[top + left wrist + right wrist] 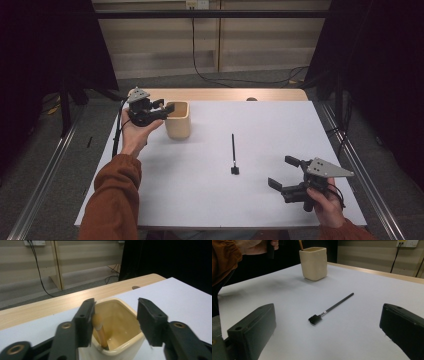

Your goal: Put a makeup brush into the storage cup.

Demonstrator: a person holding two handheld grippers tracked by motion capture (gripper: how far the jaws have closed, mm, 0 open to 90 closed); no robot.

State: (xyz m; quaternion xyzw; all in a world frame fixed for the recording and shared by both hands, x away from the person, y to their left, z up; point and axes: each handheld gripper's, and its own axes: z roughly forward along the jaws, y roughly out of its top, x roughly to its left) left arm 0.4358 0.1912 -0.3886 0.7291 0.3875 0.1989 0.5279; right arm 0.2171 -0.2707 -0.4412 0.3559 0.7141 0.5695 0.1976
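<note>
— So, where is the left gripper [167, 106]?

— At the far left of the white table [280, 125], held up beside the cream cup [178, 120]. Its jaws stand apart, one on each side of the cup's near rim, clamping nothing.

— Anything inside the cup?

— Yes. In the left gripper view a wooden-handled brush [100, 331] leans in the cup [120, 322], its rounded handle end up, just beside the inner face of one jaw. I cannot tell whether it touches the jaw.

— And the right gripper [284, 172]?

— Near the table's front right corner, held low in the person's right hand [326, 202]. Its jaws are spread wide and empty.

— What lies between them?

— A thin black brush [233, 152] flat on the sheet near the middle, bristle end toward the person. In the right gripper view the black brush [332, 307] lies ahead of the jaws, well apart from them, with the cup [313, 263] farther off.
</note>
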